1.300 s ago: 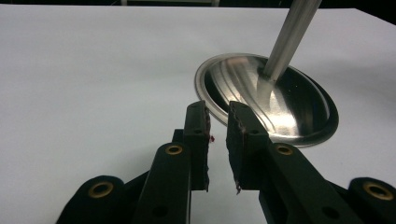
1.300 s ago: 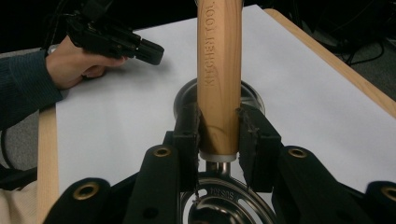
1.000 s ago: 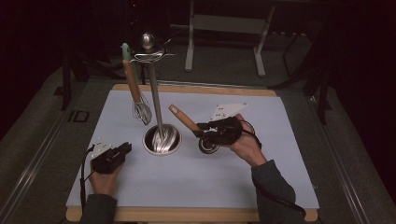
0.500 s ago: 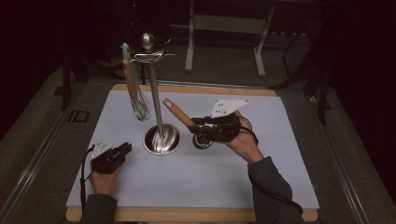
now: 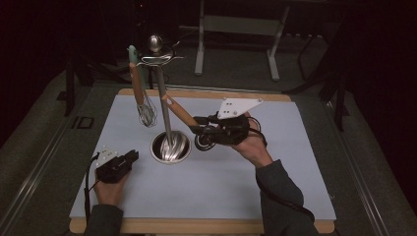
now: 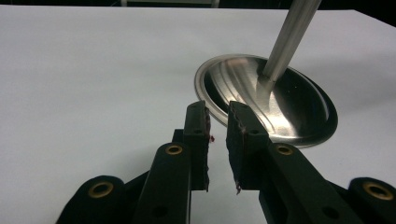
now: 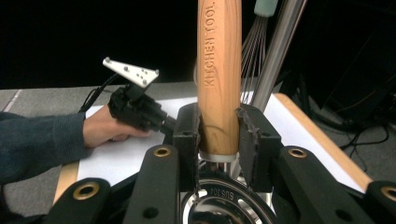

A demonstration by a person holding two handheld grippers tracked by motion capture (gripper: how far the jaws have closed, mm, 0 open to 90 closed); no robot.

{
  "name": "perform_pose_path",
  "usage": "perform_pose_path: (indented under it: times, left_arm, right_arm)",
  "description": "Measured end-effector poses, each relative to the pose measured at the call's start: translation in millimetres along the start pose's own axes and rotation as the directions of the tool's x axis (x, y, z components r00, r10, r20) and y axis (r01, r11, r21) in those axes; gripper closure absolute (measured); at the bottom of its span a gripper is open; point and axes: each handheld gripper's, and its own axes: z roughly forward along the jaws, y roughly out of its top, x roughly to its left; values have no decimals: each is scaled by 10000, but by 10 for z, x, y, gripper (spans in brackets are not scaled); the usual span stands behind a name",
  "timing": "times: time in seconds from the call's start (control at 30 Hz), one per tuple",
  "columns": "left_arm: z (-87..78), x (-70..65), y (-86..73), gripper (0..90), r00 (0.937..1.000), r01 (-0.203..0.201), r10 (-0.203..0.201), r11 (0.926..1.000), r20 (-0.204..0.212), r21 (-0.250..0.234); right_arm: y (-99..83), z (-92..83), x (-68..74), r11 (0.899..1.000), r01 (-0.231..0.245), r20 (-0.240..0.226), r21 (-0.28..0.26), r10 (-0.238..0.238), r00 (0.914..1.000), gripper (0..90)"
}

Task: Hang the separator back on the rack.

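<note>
From above, the right gripper (image 5: 199, 129) holds a wooden-handled utensil (image 5: 176, 109) tilted above the white mat (image 5: 295, 162), just right of the steel stand (image 5: 169, 146), where a whisk (image 5: 142, 98) hangs. The left gripper (image 5: 129, 157) rests on the mat, near the stand's round base. In the left gripper view, its jaws stand slightly apart with nothing between them. In the right gripper view, both jaws pinch the wooden handle (image 7: 218, 79) low down, near its metal collar.

White surface (image 5: 275, 187) with wooden edge — round steel stand base (image 5: 170, 147) directly on it, left gripper (image 5: 129, 158) resting nearby.
</note>
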Motion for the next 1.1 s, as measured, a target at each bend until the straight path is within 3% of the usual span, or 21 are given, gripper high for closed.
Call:
perform_pose_path:
  times: [0.5,1.1]
  left_arm:
    - [0,-4,-1,788,10000,11,-11,10000,13,-19]
    - [-1,2,-1,786,10000,-6,6,10000,34,5]
  right_arm:
    - [306,-185,-37,9936,143,713,-1123,-62,9974,701]
    - [478,-25,-115,9960,188,804,-873,-117,9967,701]
